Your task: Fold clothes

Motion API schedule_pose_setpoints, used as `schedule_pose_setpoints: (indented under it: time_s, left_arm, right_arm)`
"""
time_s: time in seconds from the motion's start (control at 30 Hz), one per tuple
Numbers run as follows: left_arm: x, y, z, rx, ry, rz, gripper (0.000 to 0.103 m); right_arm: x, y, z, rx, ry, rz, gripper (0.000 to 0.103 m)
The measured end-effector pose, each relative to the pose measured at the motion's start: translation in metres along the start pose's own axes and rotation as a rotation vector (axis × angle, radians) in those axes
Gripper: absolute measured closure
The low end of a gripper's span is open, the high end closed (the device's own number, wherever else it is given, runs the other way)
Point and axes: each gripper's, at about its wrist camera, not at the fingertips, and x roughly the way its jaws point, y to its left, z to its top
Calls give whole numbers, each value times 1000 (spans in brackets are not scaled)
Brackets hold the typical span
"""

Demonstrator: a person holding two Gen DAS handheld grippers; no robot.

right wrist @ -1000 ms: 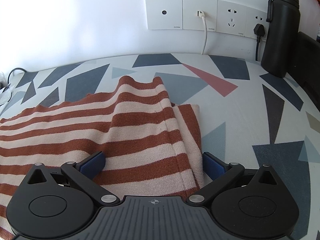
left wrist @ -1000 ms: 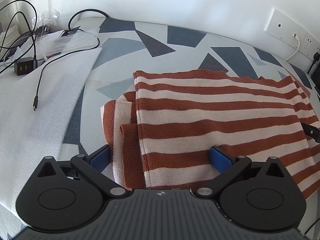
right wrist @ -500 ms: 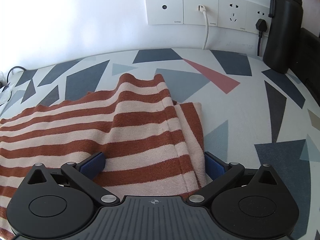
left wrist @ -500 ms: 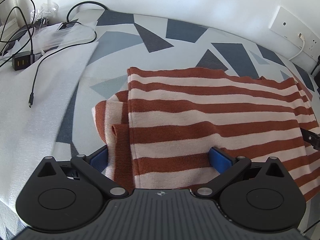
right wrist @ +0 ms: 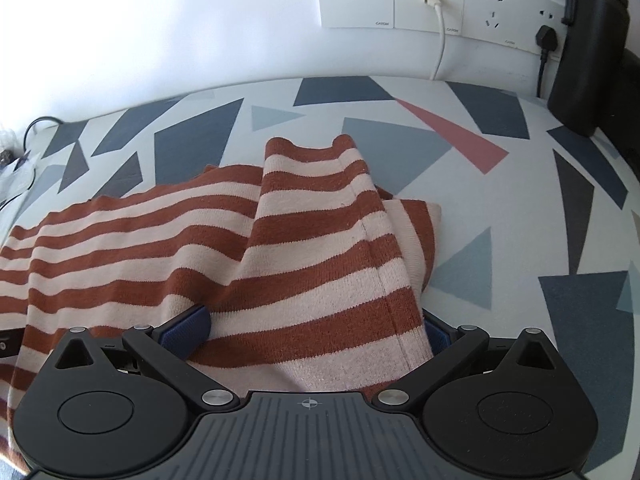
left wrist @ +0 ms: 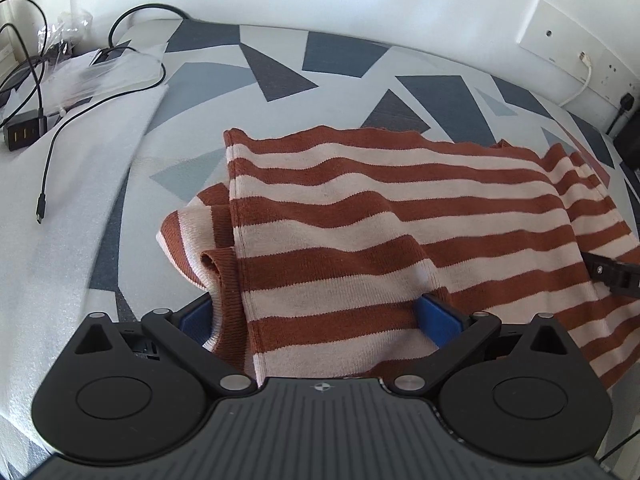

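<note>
We are looking along both tools at a rust-and-cream striped knit sweater [left wrist: 400, 216] that is lying on the geometric-patterned table cover [left wrist: 280, 64], filling the middle and right of the left wrist frame and the left and centre of the right wrist frame.

The left gripper [left wrist: 320, 316] is standing with its blue pads wide apart, and the near hem of the sweater is draping between them and over the tool's nose. The fabric is sitting inside the span, but the pads are not pressing on it. The right gripper [right wrist: 316, 326] is standing the same way: pads spread, the sweater's other near corner lying between and over them. At the right edge of the left wrist frame we are seeing a black part of that other tool resting on the cloth.

The sweater's long axis is running left to right across both frames, so each tool is sitting at one end of the near edge, neither nearer than the other. Ahead of the tools, cloth is rising in a ridge. A cuffed sleeve [left wrist: 208, 248] is poking out at lower left in the left wrist frame, tucked under the body panel.

We are judging this as fitting either a grasp of the hem about to be made or a fold just let go.
</note>
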Motion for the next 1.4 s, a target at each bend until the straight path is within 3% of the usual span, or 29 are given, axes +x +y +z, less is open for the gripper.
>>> schedule_pose_setpoints:
  time_s: [0.3,0.5,0.57,0.7,0.8,0.83,0.87,0.9,0.97,1.13,1.3,1.4]
  left_arm:
    - [1,-1,3,-19,15,4,1]
    - [-1,-13,0,-27,1,-44,4]
    - [-2,-17,-1,-20,-5,-62,11]
    - [-4,-24,-4,0,-19,-90,15]
    - [-8,-20,-6,19,-28,-79,30]
    - [-9,-18,-7,14,-31,-80,41]
    - [-10,-16,-6,-3,-16,-111,63]
    - [-10,-15,-6,-23,4,-151,70]
    - [-10,-12,-4,-64,44,-230,70]
    - [-12,-10,-7,-73,37,-226,72]
    - [-12,-13,-5,-37,40,-212,72]
    - [-12,-12,-5,-26,44,-210,71]
  right_arm:
    - [1,-1,1,11,23,-24,1]
    - [1,22,3,-30,93,39,1]
    - [0,30,0,-52,92,45,0]
    - [0,46,-4,-95,89,57,1]
    - [-1,58,-7,-127,88,67,1]
    - [-1,62,-8,-138,87,70,4]
    - [-2,65,-8,-146,90,80,10]
    - [-4,67,-7,-152,97,95,16]
    - [-7,72,-4,-164,110,125,44]
    - [-12,69,-4,-111,114,179,67]
    - [-15,60,-8,-101,121,229,68]
    - [-13,55,-7,-79,129,256,62]
